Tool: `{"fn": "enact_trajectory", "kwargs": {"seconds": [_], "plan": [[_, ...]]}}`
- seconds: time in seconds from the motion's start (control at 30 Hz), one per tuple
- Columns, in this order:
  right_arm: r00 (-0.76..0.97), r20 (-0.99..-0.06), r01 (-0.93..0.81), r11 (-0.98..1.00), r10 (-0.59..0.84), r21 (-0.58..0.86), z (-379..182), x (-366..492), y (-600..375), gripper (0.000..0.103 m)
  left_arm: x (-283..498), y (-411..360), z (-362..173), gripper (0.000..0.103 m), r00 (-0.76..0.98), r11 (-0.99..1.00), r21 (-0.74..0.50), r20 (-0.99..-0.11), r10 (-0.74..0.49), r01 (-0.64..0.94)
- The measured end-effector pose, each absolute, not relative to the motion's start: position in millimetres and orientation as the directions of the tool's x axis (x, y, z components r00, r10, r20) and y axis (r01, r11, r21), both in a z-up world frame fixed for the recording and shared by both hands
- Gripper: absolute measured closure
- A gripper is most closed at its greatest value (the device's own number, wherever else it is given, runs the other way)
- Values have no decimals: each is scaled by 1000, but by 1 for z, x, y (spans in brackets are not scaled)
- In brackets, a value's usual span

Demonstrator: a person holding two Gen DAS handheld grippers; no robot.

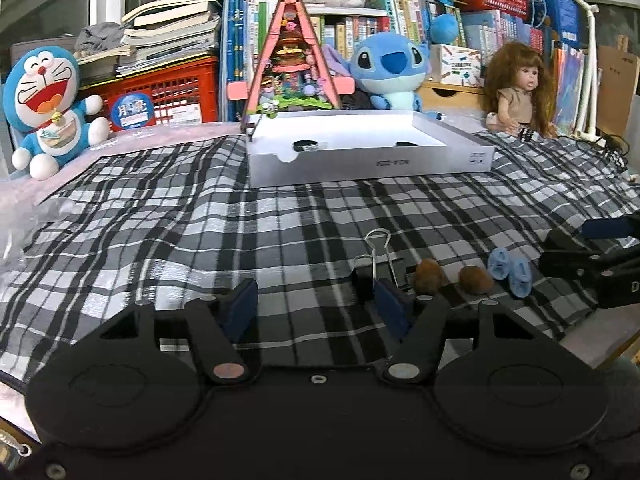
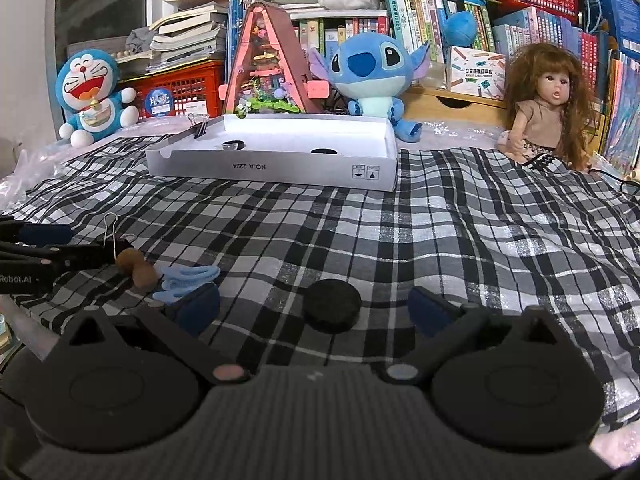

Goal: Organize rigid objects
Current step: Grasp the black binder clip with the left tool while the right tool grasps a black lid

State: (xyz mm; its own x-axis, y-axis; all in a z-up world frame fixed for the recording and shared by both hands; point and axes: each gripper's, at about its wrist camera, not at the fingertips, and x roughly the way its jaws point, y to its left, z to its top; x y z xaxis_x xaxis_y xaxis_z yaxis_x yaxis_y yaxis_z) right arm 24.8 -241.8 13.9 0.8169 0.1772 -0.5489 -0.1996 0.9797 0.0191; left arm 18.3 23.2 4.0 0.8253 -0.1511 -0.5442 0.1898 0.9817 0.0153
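Observation:
My left gripper (image 1: 316, 304) is open low over the plaid cloth; a black binder clip (image 1: 366, 278) with wire handles sits just beyond its right finger (image 1: 390, 306). Two brown nuts (image 1: 428, 276) and two pale blue plastic pieces (image 1: 510, 270) lie to the right. My right gripper (image 2: 316, 308) is open, and a black round disc (image 2: 331, 306) lies on the cloth between its fingers. The white shallow box (image 1: 360, 160) stands further back and holds two dark round pieces (image 1: 306, 146); a binder clip (image 2: 199, 126) grips its left rim (image 2: 176, 136).
Plush toys (image 1: 44, 104), a doll (image 2: 548, 108), a pink triangular model house (image 1: 288, 60), red crates and stacked books line the back. The other gripper's body shows at the right edge of the left wrist view (image 1: 592, 264). Clear plastic wrap (image 1: 24, 224) lies at the far left.

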Motion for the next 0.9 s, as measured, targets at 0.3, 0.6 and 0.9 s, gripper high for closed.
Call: {"fn": "enact_trajectory", "kwargs": {"seconds": [0.3, 0.6, 0.9], "plan": [[822, -545, -208, 978, 167, -14, 12, 22, -237, 0, 24, 39, 3, 40, 835, 989, 57, -544, -83, 136], [819, -549, -218, 976, 166, -30, 10, 21, -235, 4, 29, 50, 10, 41, 842, 995, 44, -536, -53, 90], [827, -538, -200, 980, 161, -13, 10, 19, -238, 14, 17, 31, 17, 41, 847, 984, 17, -512, -145, 178]]}}
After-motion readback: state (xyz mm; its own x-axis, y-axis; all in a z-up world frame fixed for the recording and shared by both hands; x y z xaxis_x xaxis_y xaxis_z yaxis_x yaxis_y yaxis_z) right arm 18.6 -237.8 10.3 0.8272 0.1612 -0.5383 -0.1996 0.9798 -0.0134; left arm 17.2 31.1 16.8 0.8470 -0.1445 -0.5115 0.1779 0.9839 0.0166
